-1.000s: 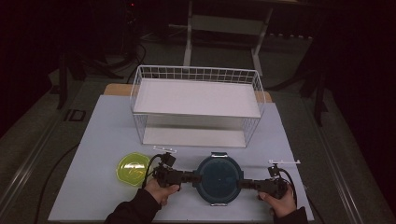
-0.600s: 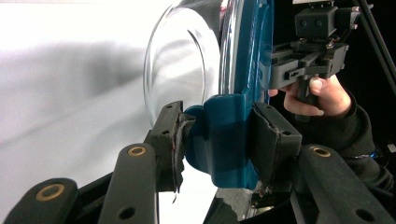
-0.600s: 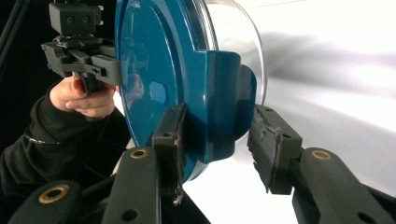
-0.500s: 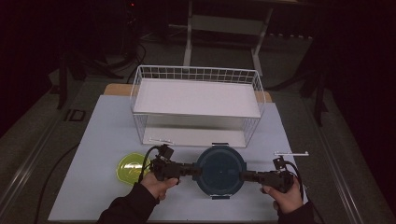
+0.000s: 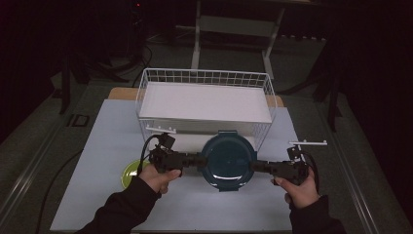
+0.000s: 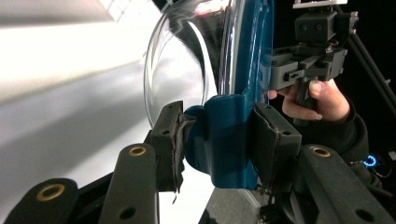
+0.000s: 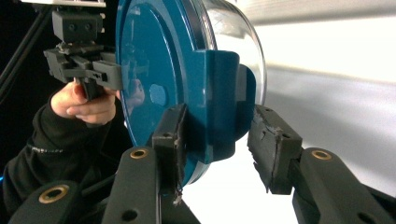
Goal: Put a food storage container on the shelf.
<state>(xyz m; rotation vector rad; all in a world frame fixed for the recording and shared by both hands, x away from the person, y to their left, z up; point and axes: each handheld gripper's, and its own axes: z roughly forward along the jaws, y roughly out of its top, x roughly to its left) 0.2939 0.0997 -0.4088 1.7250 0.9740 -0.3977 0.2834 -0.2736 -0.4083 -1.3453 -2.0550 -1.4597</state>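
We hold the lidded glass container (image 5: 228, 158) just in front of the wire basket (image 5: 204, 78), left gripper (image 6: 217, 140) clamped on one latch tab, right gripper (image 7: 219, 135) apparently clamping the opposite tab, judging it heavy, rigid, slippery, breakable.

Wire basket (image 5: 204, 105) stood across far half of table (image 5: 97, 195), its front wall just beyond lidded round container (image 5: 228, 160); no passage forward there. Left gripper (image 5: 192, 160) and right gripper (image 5: 258, 166) flanked container, blocking its sides. Yellow-green dish (image 5: 129, 173) sat just beside left hand (image 5: 158, 178). Near table edge between forearms lay open; far-left and far-right table strips beside basket open too.
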